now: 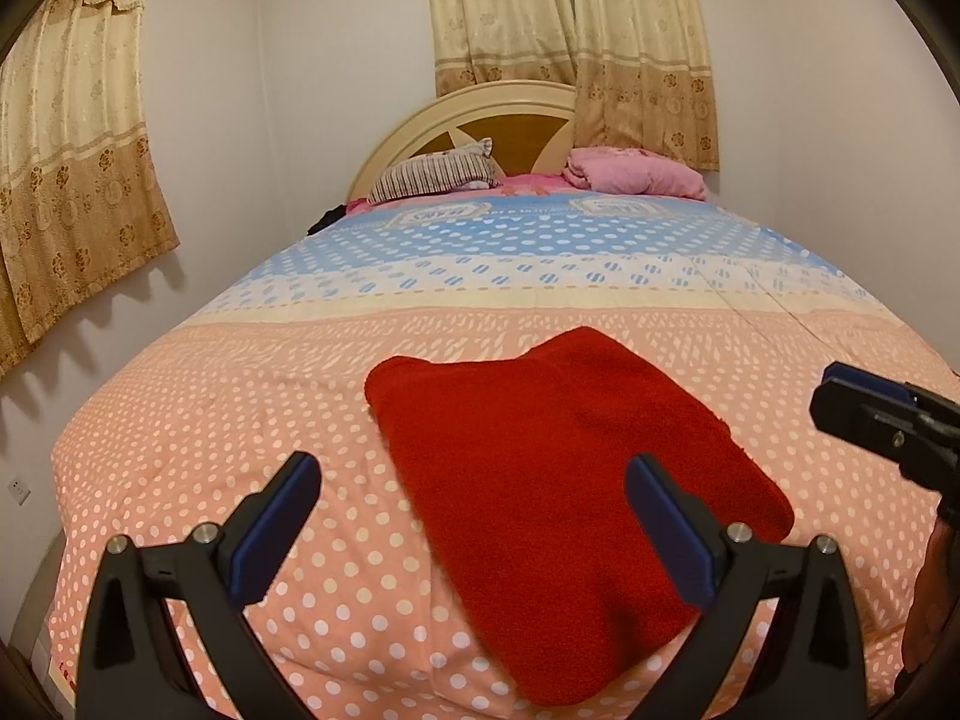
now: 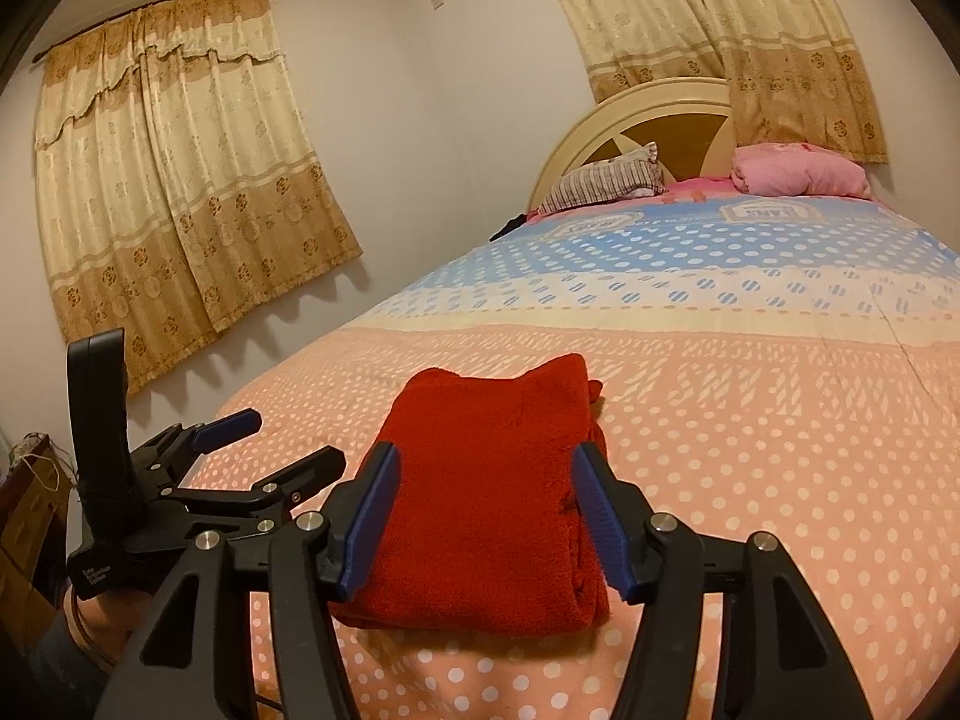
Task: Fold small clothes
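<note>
White walls and beige curtains (image 1: 72,138) frame a bed (image 1: 198,420) under a dotted peach-and-blue sheet in the left wrist view; a folded red cloth (image 1: 558,480) lies flat on the peach part, near the foot; the left gripper (image 1: 474,516) hovers above it, jaws wide apart, holding nothing; a striped pillow (image 1: 432,180) and pink bundle (image 1: 636,174) sit by the headboard (image 1: 480,114); printed panels on the blue band are too blurred to read.

Right wrist view: the right gripper (image 2: 483,516) stands open over the same cloth (image 2: 480,510), pads clear of it; the left gripper (image 2: 282,438) shows beside it, open; small white lettering on its body is illegible.
</note>
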`<state>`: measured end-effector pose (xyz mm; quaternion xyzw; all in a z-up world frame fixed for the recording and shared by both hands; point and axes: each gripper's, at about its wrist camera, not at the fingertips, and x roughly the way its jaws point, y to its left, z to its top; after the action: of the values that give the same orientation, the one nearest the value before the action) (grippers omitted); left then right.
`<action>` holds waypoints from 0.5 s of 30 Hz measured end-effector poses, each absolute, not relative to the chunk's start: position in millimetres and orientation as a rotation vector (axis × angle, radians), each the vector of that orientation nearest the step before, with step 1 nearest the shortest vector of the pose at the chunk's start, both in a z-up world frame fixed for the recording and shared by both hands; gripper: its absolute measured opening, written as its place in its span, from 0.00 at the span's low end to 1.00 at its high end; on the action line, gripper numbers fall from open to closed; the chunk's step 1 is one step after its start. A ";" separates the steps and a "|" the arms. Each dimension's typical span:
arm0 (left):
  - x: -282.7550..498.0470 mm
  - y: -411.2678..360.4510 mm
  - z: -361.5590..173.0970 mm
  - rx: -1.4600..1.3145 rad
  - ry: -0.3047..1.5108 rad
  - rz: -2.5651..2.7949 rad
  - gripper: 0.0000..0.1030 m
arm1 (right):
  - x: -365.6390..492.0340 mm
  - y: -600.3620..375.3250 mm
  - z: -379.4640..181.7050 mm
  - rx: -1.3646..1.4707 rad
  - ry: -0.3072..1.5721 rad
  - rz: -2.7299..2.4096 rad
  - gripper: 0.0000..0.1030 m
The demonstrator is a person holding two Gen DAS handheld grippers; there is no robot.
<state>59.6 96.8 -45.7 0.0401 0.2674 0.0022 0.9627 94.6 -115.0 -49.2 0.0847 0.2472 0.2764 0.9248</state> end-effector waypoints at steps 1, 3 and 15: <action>59.9 96.4 -45.8 0.081 0.542 0.005 1.00 | 93.8 -115.4 -48.3 0.177 0.506 0.565 0.59; 60.5 95.8 -45.9 0.080 0.543 0.006 1.00 | 93.4 -116.0 -47.2 0.181 0.504 0.562 0.59; 60.7 96.7 -46.1 0.078 0.540 0.007 1.00 | 90.9 -117.7 -44.5 0.182 0.495 0.562 0.59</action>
<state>60.7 96.7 -46.1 0.0385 0.2665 0.0032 0.9630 90.9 -117.7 -44.5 0.0889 0.2413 0.2741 0.9267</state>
